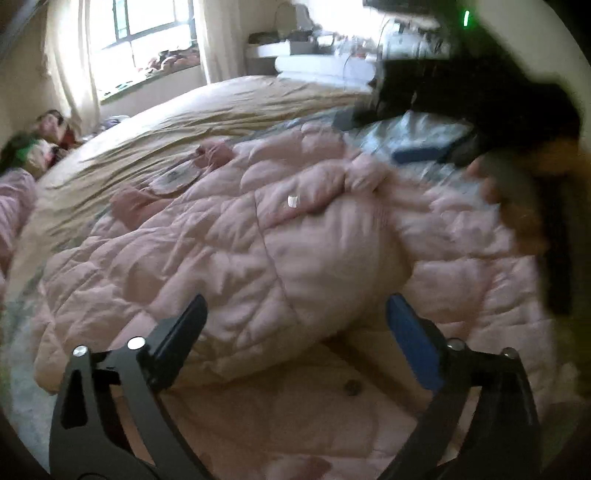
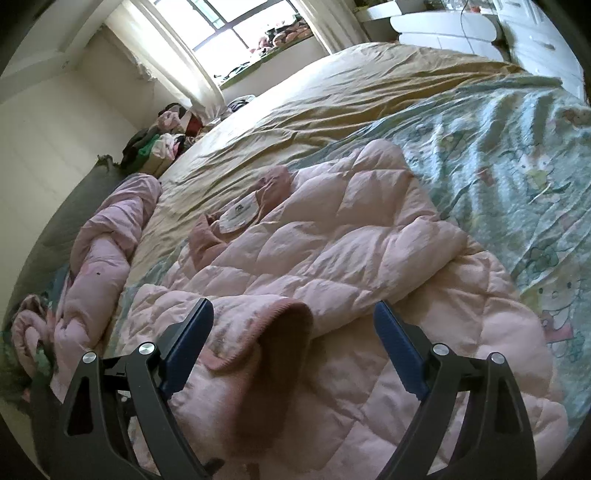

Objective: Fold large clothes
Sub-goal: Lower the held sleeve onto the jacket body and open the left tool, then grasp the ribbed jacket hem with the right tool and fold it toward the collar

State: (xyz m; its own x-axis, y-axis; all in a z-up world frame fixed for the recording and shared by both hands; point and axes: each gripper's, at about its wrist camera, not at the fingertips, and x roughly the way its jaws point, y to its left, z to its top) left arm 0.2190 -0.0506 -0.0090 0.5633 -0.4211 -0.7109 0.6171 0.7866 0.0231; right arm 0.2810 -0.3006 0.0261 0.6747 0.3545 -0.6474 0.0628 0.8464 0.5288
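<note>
Pink quilted jacket (image 2: 332,236) lies spread on the bed (image 2: 332,96), partly on a pale green cartoon-print sheet (image 2: 517,155), with a tan bedspread (image 1: 192,122) beyond it on the far side. Collar with white label (image 2: 238,216) points to the far left. A ribbed cuff (image 2: 284,332) of one sleeve lies folded over the body, near the camera.

Right gripper (image 2: 293,343): jaws wide, set either side of the cuff, holding nothing. In the left view the right gripper (image 1: 461,122) shows as a dark blur at the far right, above the jacket.

Left gripper (image 1: 295,343): jaws wide, empty, over the jacket's near edge (image 1: 258,258); a white snap (image 1: 292,201) shows on the fabric.

A second pink garment (image 2: 107,251) lies bunched at the bed's left edge. Clothes pile (image 2: 162,136) by the wall, window (image 2: 240,26) far.
</note>
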